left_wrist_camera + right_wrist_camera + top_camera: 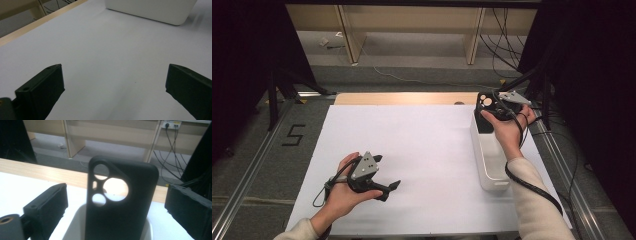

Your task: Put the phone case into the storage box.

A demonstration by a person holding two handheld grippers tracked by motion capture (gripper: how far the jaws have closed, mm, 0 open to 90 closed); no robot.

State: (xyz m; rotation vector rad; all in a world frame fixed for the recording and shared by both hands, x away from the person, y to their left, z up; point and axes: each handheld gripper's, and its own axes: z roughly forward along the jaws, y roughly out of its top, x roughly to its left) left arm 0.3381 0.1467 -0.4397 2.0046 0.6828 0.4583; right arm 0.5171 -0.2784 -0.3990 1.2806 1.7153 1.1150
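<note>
Matt black plastic phone case (120, 202), glossy white plastic bin (490, 165), smooth white paper sheet (412, 150), wooden table edge (402, 98)

Phone case (120, 202) upright in bin (488, 165)

A recording lab or test room: a white-topped table (412, 150) stands on grey carpet between floor rails (247, 170), black curtains (247, 50) hanging on both sides. Ahead of the tongs, beyond the table's wooden edge (402, 98), loose cables (502, 45) trail under pale wooden benches (412, 20), and a taped "5" (293, 135) marks the floor to their left.
</note>
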